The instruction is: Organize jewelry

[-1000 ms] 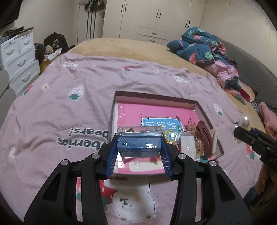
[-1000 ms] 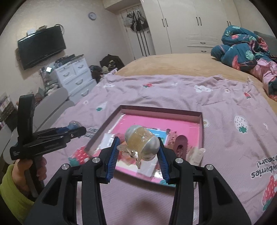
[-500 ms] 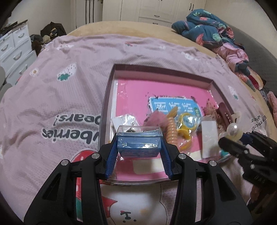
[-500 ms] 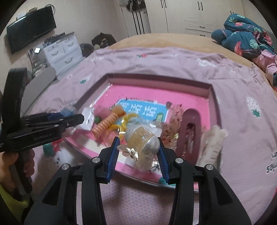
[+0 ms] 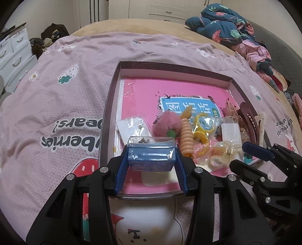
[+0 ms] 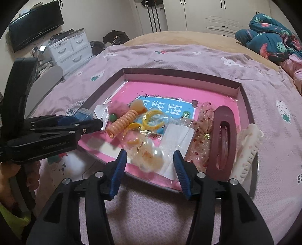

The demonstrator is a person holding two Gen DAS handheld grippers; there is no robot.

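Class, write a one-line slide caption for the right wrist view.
Right gripper, jaws just opened, leaves a pearly hair clip in the pink tray.

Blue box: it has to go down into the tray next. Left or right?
Left. The left hand-held gripper is shut on the blue box, low over the tray. The right hand-held gripper has just been opening, its pearl clip loose between the jaws.

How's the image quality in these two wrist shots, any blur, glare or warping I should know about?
Left wrist view: strong fisheye bending at the dark corners, glare on the plastic film lining the tray, and the blue box is sharp. Right wrist view: same warping, white glare on the wardrobe doors, and the pearly hair clip between the pads is smeared by motion blur.
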